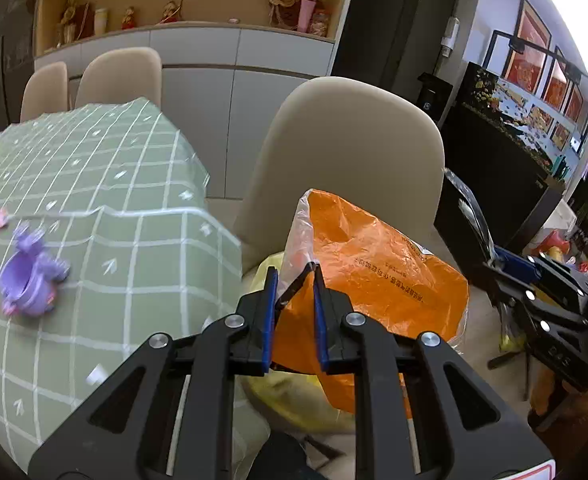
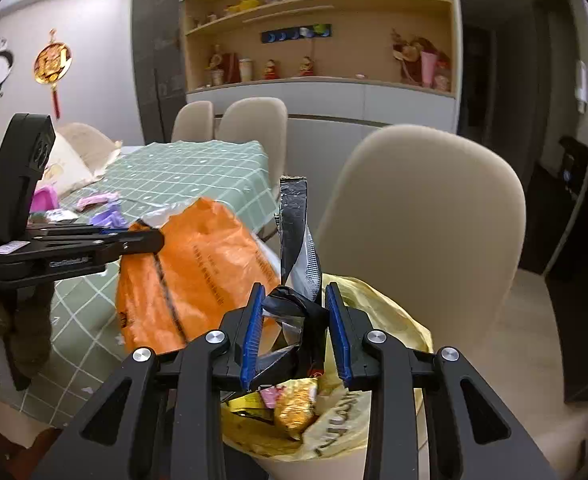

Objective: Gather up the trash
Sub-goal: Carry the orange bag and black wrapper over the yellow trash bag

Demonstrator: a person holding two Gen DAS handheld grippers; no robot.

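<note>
Left gripper (image 1: 294, 280) tilted downward, blue pads pinching orange plastic bag (image 1: 373, 264); right gripper (image 2: 295, 304) angled down, clamping crumpled silver-black foil wrapper (image 2: 294, 240).

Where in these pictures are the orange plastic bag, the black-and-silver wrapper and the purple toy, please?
orange plastic bag (image 1: 377, 264): left wrist view, on its crinkled printed side.
black-and-silver wrapper (image 2: 295, 240): right wrist view, on its upright upper part.
purple toy (image 1: 30, 280): left wrist view, on its round body.

Both wrist views look down, close — sharing the orange bag (image 1: 373, 272) (image 2: 190, 272).
</note>
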